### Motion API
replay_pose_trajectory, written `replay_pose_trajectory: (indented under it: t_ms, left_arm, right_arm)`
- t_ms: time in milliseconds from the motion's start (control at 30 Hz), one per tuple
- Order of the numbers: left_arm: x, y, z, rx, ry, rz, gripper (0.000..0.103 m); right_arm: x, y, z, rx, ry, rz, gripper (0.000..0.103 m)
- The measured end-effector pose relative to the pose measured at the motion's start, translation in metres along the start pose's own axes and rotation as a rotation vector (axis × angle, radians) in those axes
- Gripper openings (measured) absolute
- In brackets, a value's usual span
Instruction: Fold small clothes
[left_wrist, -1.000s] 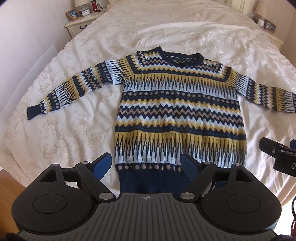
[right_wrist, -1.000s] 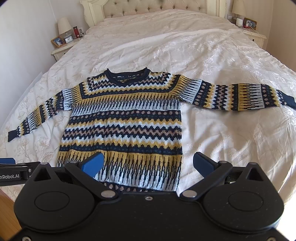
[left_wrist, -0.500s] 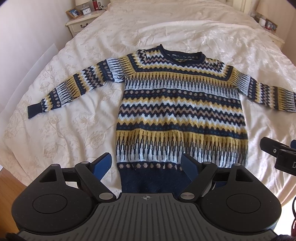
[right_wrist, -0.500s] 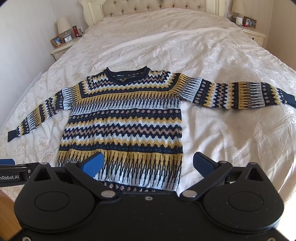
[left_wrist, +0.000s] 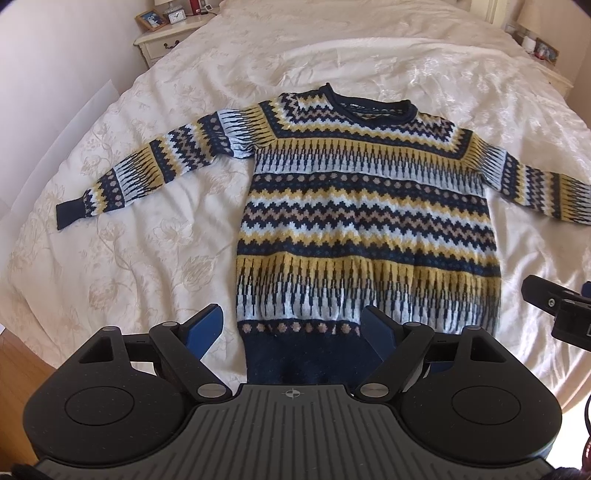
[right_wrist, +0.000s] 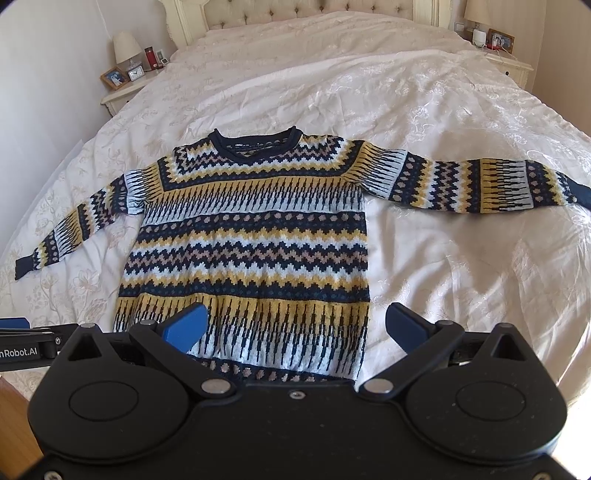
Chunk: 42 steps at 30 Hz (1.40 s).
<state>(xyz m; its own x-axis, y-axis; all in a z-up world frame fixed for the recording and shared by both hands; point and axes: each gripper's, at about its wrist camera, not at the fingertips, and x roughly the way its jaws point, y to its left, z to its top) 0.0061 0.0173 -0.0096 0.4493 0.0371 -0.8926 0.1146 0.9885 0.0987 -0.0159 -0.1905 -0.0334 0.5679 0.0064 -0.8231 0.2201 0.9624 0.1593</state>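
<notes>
I'm looking down at the sweater (left_wrist: 365, 221) lying flat and face up on the bed (left_wrist: 147, 236), neck toward the far end, navy hem toward me, both sleeves spreading out to the sides. The pattern is running in bands of navy, yellow, pale blue and tan.

I'm holding the left gripper (left_wrist: 293, 330) just over the near hem, its blue fingers (left_wrist: 205, 325) standing wide apart with nothing between them but the hem band below; the left finger is sitting over bare bedspread, the right one over the knit. Whether the fingers are touching the fabric, I can't tell.

My right gripper (right_wrist: 295, 326) is hovering over the near right part of the sweater body, also spread wide and carrying nothing. Its left finger (right_wrist: 184, 326) is showing over the yellow fringe band, its right finger over the white bedspread just beside the sweater's right edge.

The left sleeve cuff (right_wrist: 23, 266) is lying near the left edge of the bed. A nightstand (right_wrist: 122, 94) with a lamp, a clock and a framed picture is standing at the far left.
</notes>
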Motion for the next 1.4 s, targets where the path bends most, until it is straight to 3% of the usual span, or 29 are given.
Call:
replay_pose_trajectory:
  t_ms: [500,767,1133,1400]
  left_arm:
    - [0.008,0.007,0.009,-0.011,0.030,-0.001,0.082]
    - [0.010,0.015,0.028,0.005,0.007,-0.005,0.082]
    - [0.019,0.023,0.076,0.046,-0.137,-0.082,0.077]
    - [0.029,0.022,0.110,0.147,-0.272,-0.135,0.077]
  right_arm:
    - [0.009,0.008,0.003,-0.005,0.029,-0.008,0.102]
    - [0.013,0.017,0.018,0.017,0.030,-0.023,0.102]
    - [0.024,0.021,0.046,0.092,-0.042,-0.055,0.102]
    - [0.025,0.020,0.060,0.140,-0.184,-0.117,0.102]
